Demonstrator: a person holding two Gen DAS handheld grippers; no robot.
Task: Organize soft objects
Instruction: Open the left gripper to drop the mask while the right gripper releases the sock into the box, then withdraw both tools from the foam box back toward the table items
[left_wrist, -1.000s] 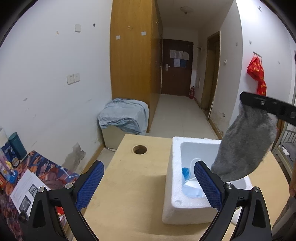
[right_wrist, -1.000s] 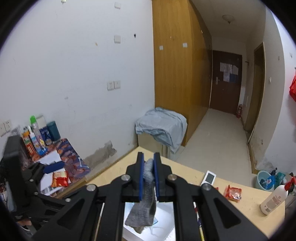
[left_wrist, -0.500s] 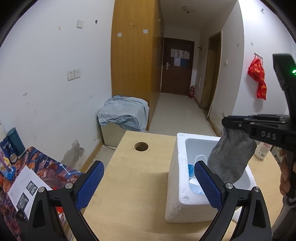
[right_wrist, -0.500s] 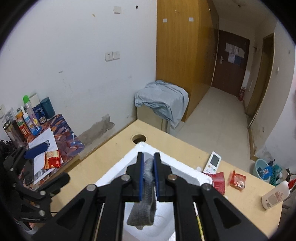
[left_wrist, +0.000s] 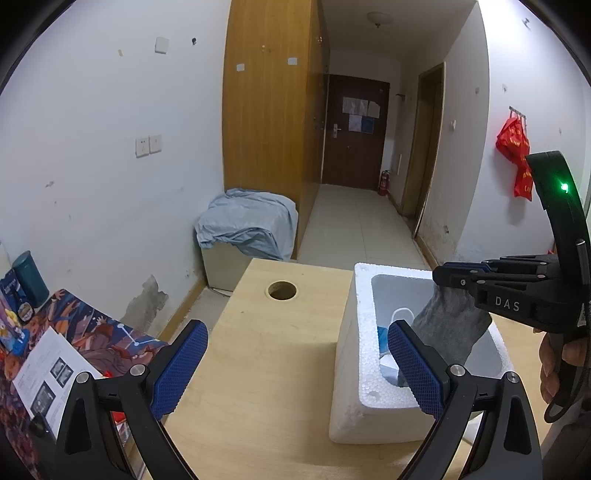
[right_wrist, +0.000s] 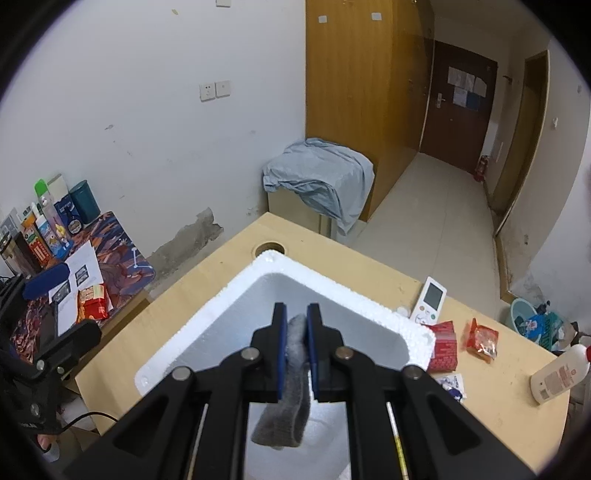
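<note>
While its jaws open, the "DAS"-marked right gripper (left_wrist: 448, 277) dangles a grey sock (right_wrist: 286, 406) over the foam box (right_wrist: 207, 325).

The right gripper (left_wrist: 441, 276), its jaws opening, dangles a grey sock (left_wrist: 448, 325) inside the foam box (left_wrist: 360, 321).

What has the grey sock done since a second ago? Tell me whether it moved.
Yes. In the left wrist view the grey sock, between the right gripper's opening jaws, has dropped from above the foam box's rim down into its cavity.
</note>
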